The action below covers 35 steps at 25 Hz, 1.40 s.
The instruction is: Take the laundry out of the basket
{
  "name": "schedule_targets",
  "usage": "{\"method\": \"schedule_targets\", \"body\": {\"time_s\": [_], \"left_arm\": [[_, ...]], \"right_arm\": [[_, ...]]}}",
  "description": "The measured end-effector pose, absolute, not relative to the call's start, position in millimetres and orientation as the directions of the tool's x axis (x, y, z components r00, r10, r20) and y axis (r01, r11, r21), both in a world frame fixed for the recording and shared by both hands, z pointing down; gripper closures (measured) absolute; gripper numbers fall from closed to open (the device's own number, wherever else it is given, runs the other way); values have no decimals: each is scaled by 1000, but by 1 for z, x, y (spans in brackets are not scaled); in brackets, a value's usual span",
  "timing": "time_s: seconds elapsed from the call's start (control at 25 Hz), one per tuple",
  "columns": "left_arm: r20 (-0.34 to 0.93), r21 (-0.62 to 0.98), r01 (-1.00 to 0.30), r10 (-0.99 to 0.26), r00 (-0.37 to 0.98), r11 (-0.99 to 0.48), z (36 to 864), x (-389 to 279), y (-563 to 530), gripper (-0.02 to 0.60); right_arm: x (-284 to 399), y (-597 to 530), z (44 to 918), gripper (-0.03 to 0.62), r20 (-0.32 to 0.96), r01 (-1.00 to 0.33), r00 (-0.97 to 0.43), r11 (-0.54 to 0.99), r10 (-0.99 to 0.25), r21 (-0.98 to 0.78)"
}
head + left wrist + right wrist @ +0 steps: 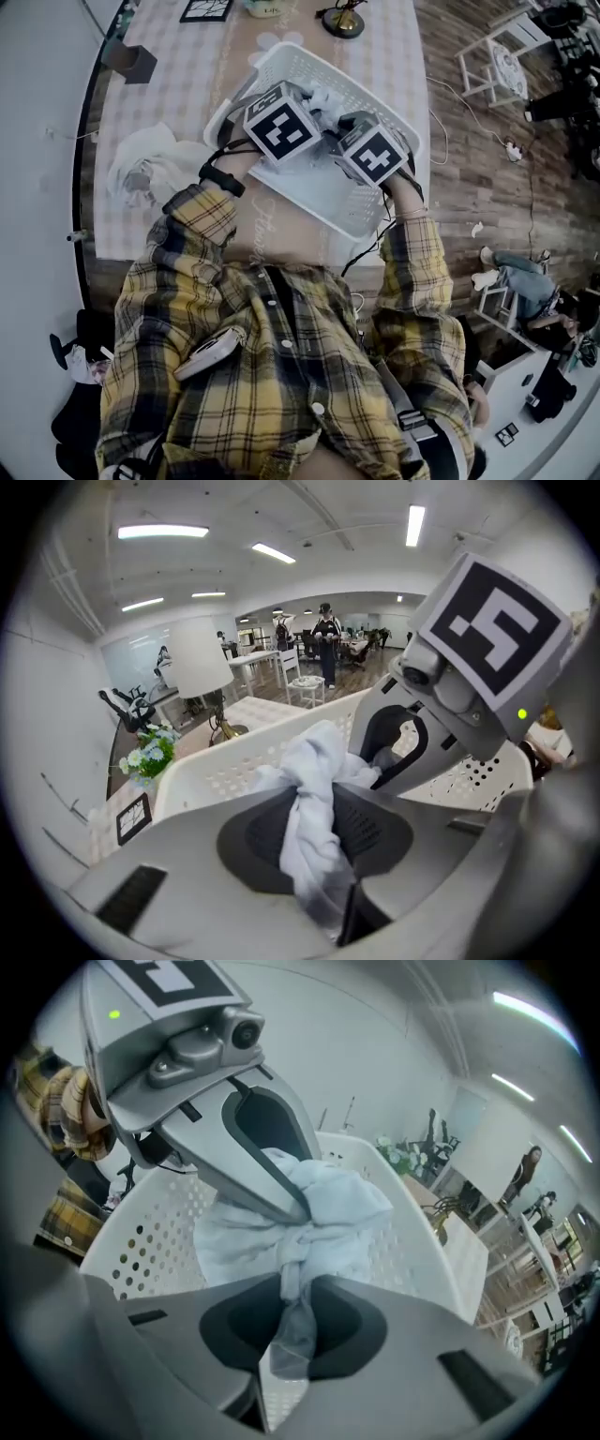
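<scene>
I've got both grippers on one piece of laundry (328, 1199): pale white cloth, soft, bunched into a twisted rope w/ deep folds. On the left gripper (314, 803) the fingers are nearly closed, pinching a hanging wad of it. On the right gripper (295, 1321) the fingers are closer yet, clamped on a thin twisted tail that looks greyish in shadow. The two sit side by side, tips almost meeting. The cloth hangs between the walls of the white perforated basket (380, 94); can't tell if it touches the bottom. The basket stands on the checked counter (187, 84), near the edge closest to me.
</scene>
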<state>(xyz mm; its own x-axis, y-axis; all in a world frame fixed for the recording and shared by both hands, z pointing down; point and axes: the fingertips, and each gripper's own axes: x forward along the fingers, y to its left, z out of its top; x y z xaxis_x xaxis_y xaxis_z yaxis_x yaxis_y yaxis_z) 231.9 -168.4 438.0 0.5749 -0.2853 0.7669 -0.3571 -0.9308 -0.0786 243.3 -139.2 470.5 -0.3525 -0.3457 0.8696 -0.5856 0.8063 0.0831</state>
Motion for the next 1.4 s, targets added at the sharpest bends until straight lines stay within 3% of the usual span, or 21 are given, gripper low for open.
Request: {"method": "schedule_targets", "body": {"time_s": [0.36, 0.76, 1.16, 1.4], "left_arm": [[628, -142, -389, -386, 675, -910, 362, 228, -151, 457], [425, -221, -426, -480, 768, -877, 265, 211, -127, 457], [182, -254, -517, -565, 805, -818, 169, 143, -106, 456], [139, -241, -579, -618, 774, -779, 142, 80, -105, 456]], "right_arm": [[252, -130, 389, 517, 729, -710, -391, 688, -562, 149], [241, -110, 288, 519, 453, -817, -457, 563, -765, 127], [176, -94, 181, 520, 209, -796, -519, 558, -829, 236], [115, -95, 149, 520, 153, -761, -566, 585, -810, 280]]}}
